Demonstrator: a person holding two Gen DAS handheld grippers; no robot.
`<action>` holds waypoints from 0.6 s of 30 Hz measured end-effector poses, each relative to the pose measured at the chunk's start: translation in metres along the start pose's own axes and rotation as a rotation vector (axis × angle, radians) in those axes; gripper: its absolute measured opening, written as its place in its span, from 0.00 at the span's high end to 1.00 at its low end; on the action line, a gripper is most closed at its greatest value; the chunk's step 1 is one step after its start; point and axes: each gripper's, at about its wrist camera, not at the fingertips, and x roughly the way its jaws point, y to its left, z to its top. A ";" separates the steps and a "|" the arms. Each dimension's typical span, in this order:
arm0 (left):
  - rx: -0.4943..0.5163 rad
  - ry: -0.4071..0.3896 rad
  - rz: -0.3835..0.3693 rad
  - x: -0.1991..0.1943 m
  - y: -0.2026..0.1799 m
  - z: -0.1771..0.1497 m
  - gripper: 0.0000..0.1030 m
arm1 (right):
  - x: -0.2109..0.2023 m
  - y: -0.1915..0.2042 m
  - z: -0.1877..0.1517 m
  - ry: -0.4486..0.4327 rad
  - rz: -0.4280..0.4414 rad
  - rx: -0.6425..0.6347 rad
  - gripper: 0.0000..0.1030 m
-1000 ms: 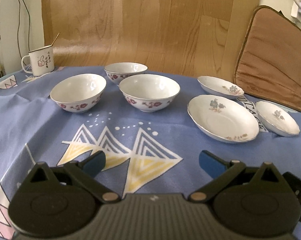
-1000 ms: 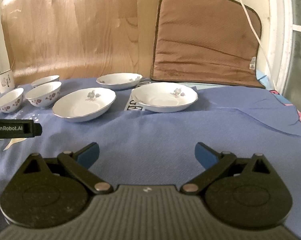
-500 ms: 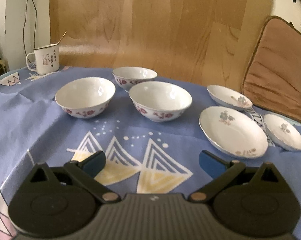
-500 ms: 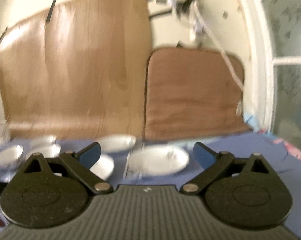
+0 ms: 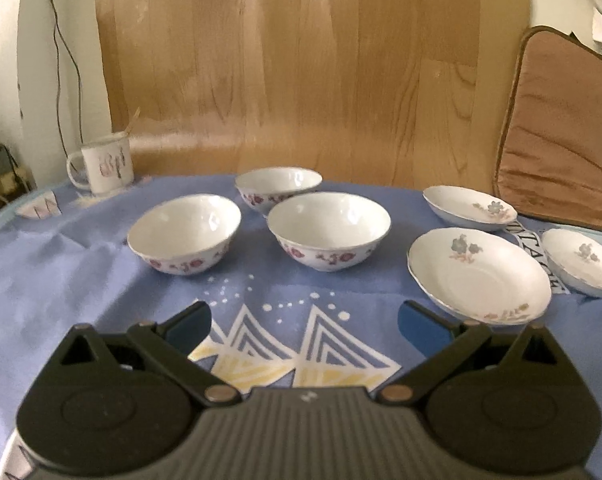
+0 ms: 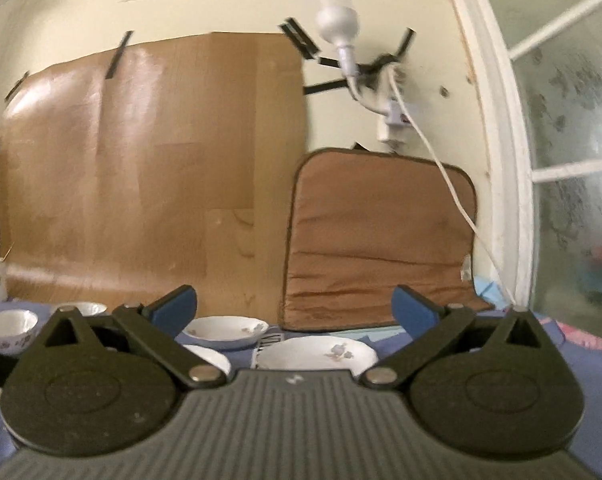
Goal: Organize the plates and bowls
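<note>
In the left wrist view three white bowls with red flowers stand on the blue cloth: a left bowl (image 5: 183,234), a middle bowl (image 5: 329,230) and a far bowl (image 5: 279,186). To their right lie three white plates with blue flowers: a near plate (image 5: 479,276), a far plate (image 5: 469,208) and a right plate (image 5: 583,260). My left gripper (image 5: 303,322) is open and empty, short of the bowls. My right gripper (image 6: 295,306) is open and empty, tilted up toward the wall; plates (image 6: 317,354) show low between its fingers.
A white enamel mug (image 5: 105,166) stands at the back left of the table. A wood-grain board (image 5: 301,72) and a brown cushion (image 5: 561,140) lean against the back wall. A bulb and white cable (image 6: 421,128) hang on the wall at the right.
My right gripper has tilted up, so its view swung from the table to the wall. My left gripper has moved a little back and up. Both stay open.
</note>
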 end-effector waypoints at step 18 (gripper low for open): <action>-0.082 0.049 -0.034 0.007 0.015 -0.001 0.00 | 0.001 0.024 0.001 0.080 0.156 -0.115 0.00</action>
